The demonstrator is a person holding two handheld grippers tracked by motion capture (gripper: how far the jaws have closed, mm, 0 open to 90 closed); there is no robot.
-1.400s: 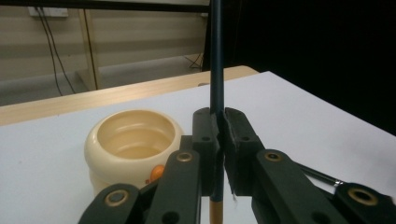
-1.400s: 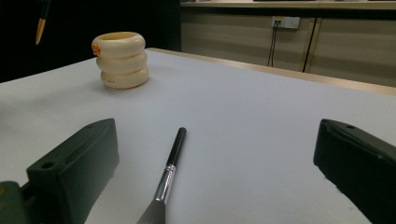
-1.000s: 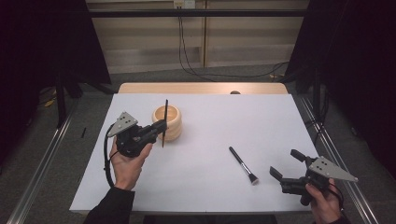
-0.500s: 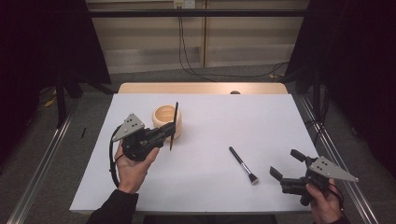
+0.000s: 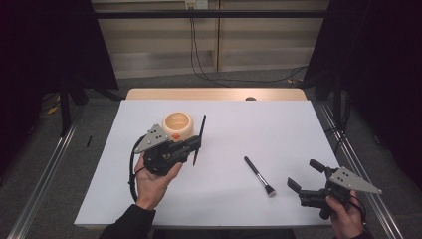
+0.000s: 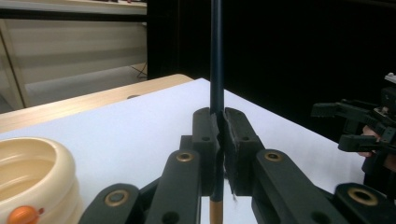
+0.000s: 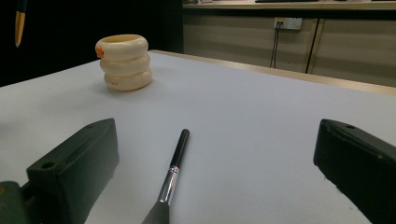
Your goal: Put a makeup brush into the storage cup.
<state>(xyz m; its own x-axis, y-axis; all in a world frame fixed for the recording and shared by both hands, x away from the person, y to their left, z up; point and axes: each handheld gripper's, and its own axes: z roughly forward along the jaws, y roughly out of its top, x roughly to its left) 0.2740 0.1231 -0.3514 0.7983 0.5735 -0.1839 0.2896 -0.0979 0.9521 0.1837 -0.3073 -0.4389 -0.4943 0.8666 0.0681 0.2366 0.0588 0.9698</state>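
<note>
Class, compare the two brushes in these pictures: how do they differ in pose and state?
The dark brush stands nearly upright, clamped in the left gripper beside the cream pot. The make-up brush lies flat on the white table, untouched, in front of the open right gripper. Both are slim, with dark handles.

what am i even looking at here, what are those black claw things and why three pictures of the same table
Those are two hand-held grippers, each worked by a person's hand. The high view looks down on the white table; the other two pictures come from cameras riding on each gripper, looking along its jaws.

The left gripper is shut on a thin dark pencil-like stick, held upright above the table. Beside it stands a cream holder shaped like stacked rings, with an orange dot.

The right gripper is open and holds nothing. In front of it a makeup brush with a black handle lies flat on the table, and you see it between the jaws in the right gripper view.
</note>
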